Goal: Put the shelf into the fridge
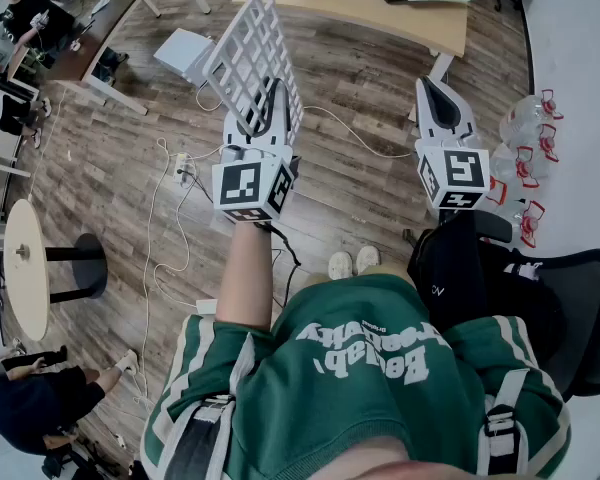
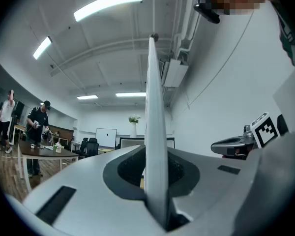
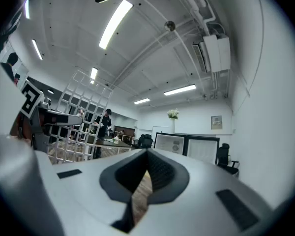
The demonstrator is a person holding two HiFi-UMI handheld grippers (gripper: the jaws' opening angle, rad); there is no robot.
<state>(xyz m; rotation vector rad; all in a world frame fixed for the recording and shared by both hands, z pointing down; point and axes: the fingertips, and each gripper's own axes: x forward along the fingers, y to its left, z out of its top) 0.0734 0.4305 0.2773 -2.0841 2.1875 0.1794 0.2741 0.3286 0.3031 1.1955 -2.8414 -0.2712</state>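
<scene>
- Head view: the left tool (image 1: 269, 103) pinches a white grid shelf (image 1: 248, 48), held upright in the air above the wooden floor (image 1: 110, 158). The right tool (image 1: 437, 93) is level beside it, apart.
- Left gripper view: the shelf, seen edge-on, is clamped between the jaws.
- Right gripper view: the jaws are pressed together on nothing; the shelf shows at left.

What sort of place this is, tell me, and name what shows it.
Most likely an open-plan office or lab workroom. A long desk stands on a wood-look floor, a black mesh office chair is beside the person, and strip lights run along an exposed ceiling.
</scene>
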